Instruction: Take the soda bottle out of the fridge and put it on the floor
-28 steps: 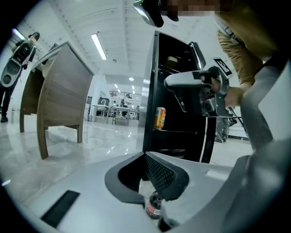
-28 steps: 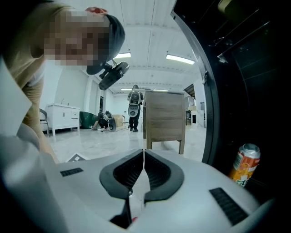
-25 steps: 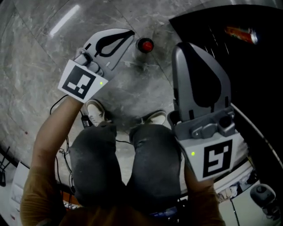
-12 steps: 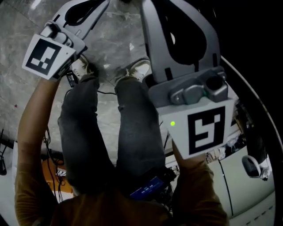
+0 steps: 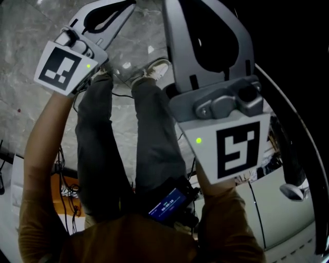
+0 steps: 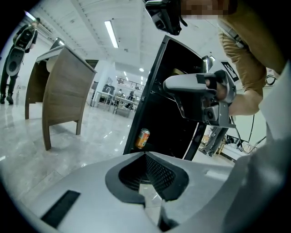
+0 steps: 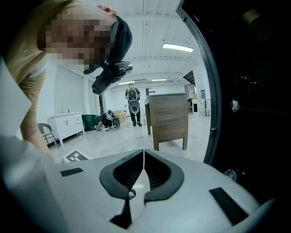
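Observation:
No soda bottle shows in any view at this moment. The black fridge [image 6: 170, 123] stands open, and an orange can [image 6: 142, 138] sits low inside it. In the right gripper view the fridge's dark inside [image 7: 254, 91] fills the right side. My left gripper [image 6: 145, 155] is shut with nothing between its jaws; in the head view it is at the upper left [image 5: 108, 13]. My right gripper [image 7: 143, 152] is also shut and empty. It is raised beside the fridge and looms large in the head view's middle [image 5: 205, 31].
A wooden cabinet [image 6: 63, 86] stands on the pale marble floor [image 6: 27, 154] to the left of the fridge. The person's legs and white shoes [image 5: 154, 69] are below me, with cables beside them. A standing figure [image 7: 132, 102] and a white counter [image 7: 68, 125] are far off.
Both grippers have risen and come nearer the head camera. The red-capped bottle that stood on the floor near the left gripper has left the head view.

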### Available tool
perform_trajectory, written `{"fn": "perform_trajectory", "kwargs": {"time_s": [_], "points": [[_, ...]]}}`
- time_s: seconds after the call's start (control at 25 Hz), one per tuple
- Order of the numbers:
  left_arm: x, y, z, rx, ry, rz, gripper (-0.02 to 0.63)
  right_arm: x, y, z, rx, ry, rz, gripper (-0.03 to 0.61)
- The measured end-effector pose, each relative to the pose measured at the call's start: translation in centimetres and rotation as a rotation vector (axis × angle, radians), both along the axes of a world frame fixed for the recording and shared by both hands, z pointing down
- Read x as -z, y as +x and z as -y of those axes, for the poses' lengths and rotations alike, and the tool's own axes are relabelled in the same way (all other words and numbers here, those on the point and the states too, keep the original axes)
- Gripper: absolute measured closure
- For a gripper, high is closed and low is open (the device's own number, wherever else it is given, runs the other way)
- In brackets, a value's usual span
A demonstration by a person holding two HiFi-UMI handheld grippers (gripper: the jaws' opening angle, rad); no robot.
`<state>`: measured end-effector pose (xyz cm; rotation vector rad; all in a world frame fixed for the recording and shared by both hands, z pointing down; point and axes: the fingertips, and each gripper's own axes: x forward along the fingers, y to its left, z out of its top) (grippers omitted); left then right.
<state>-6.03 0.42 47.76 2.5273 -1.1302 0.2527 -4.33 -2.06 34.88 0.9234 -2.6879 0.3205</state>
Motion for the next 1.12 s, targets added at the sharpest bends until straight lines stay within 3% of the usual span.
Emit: {"fn": "perform_trajectory", "kwargs": {"time_s": [0.36, 0.88, 1.12], "points": [[6.7, 1.0, -0.8, -0.01, -0.023, 0.001, 0.612, 6.9, 1.2, 1.1, -0.047, 0.007, 0.014, 0.575], [17.2, 2.0, -0.4, 0.014, 0.013, -0.002, 0.612, 15.6, 2.6, 1.9, -0.116, 0.023, 0.011, 0.575], [23.6, 1.5, -1.0, 0.059, 0.018, -0.026, 0.612, 21.9, 2.5, 1.5, -0.137, 0.057, 0.012, 0.575]]}}
